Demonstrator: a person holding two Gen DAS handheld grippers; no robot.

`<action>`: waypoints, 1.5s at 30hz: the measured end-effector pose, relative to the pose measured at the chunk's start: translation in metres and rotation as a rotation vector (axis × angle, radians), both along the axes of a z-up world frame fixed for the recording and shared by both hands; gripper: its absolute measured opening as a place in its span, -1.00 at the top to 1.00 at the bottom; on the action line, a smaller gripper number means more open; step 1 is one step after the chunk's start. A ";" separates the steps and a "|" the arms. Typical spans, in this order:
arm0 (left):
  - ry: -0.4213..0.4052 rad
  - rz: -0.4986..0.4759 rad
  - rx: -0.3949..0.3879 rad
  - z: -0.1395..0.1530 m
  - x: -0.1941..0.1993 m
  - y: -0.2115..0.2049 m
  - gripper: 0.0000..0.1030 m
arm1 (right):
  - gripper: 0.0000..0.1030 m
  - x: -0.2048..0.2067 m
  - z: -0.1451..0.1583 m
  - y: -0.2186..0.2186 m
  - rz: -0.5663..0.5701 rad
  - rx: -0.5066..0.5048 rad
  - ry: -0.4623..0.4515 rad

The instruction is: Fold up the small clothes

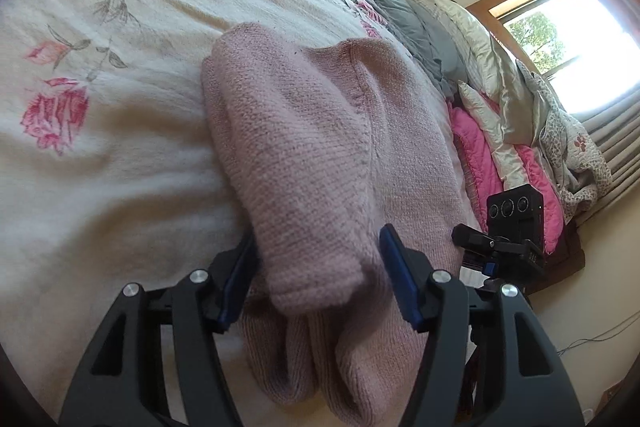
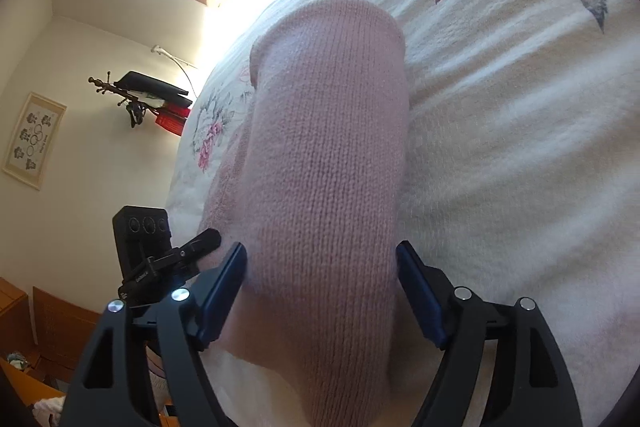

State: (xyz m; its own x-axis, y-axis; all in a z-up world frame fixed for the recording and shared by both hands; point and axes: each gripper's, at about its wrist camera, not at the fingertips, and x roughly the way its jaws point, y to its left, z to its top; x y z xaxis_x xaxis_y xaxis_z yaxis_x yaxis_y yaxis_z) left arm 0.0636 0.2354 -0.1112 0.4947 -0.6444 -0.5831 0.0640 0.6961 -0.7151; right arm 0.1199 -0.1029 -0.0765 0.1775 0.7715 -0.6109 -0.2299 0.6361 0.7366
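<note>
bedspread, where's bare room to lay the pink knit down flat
Free: the floral bedspread on the near side of the pink knit, and the wide white stretch beside it in the right wrist view. Crowded: the pile of pillows and quilts toward the window, and the tripod camera at the bed's edge.

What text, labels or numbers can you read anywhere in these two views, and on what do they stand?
No text reads clearly in either view.
Framed picture on the wall: small print beside its figures, too small to read.
Black camera mount by the bed: pale marks, too blurred to read.
Red box near the wall: no legible print.
Pink knit garment, floral bedspread: no text.
</note>
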 end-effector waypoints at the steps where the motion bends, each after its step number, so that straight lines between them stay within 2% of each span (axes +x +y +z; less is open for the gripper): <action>1: -0.020 0.000 0.027 0.006 -0.008 0.000 -0.21 | -0.50 -0.006 0.002 -0.002 0.002 -0.005 -0.005; 4: -0.060 -0.012 0.076 0.015 -0.032 -0.008 -0.27 | -0.50 -0.024 0.004 -0.009 0.011 -0.006 -0.008; 10: -0.037 -0.016 0.137 0.005 -0.060 -0.032 -0.23 | -0.48 -0.051 -0.015 -0.020 -0.002 -0.009 0.029; 11: -0.026 -0.014 0.146 0.001 -0.060 -0.034 -0.21 | -0.38 -0.053 -0.019 -0.021 -0.004 0.004 0.039; 12: -0.007 -0.009 0.153 -0.002 -0.060 -0.035 -0.07 | -0.14 -0.054 -0.020 -0.022 -0.007 0.018 0.048; 13: 0.007 -0.002 0.150 -0.005 -0.059 -0.035 0.11 | 0.20 -0.055 -0.021 -0.021 -0.006 0.035 0.058; 15: 0.028 0.020 0.145 -0.007 -0.058 -0.031 0.26 | 0.39 -0.058 -0.017 -0.021 -0.008 0.057 0.056; 17: 0.030 0.030 0.149 -0.006 -0.058 -0.026 0.38 | 0.47 -0.065 -0.007 -0.021 0.000 0.049 0.027; 20: 0.037 0.023 0.181 -0.010 -0.059 -0.024 0.42 | 0.50 -0.074 0.000 -0.008 0.011 -0.060 -0.014; 24: 0.041 0.020 0.196 -0.018 -0.061 -0.024 0.40 | 0.50 -0.076 -0.014 -0.006 -0.015 -0.105 0.016; 27: 0.037 0.019 0.199 -0.019 -0.063 -0.023 0.39 | 0.45 -0.079 -0.022 -0.007 -0.046 -0.086 0.035; 30: 0.041 0.032 0.229 -0.011 -0.068 -0.024 0.30 | 0.20 -0.085 -0.015 -0.007 -0.072 -0.137 0.010; 32: 0.033 0.053 0.289 0.001 -0.075 -0.027 0.07 | -0.04 -0.094 -0.003 -0.004 -0.098 -0.203 -0.031; 34: 0.004 0.076 0.331 0.014 -0.086 -0.026 -0.13 | -0.45 -0.106 0.015 0.002 -0.121 -0.274 -0.096; 35: -0.007 0.088 0.346 0.021 -0.091 -0.026 -0.19 | -0.55 -0.113 0.024 0.004 -0.133 -0.308 -0.131; 37: -0.022 0.113 0.381 0.033 -0.102 -0.025 -0.45 | -0.76 -0.126 0.041 0.010 -0.156 -0.380 -0.188; 40: -0.041 0.142 0.448 0.050 -0.118 -0.027 -0.56 | -0.90 -0.144 0.059 0.017 -0.177 -0.486 -0.251; 45: -0.043 0.180 0.525 0.073 -0.143 -0.033 -0.73 | -0.92 -0.169 0.081 0.027 -0.180 -0.566 -0.314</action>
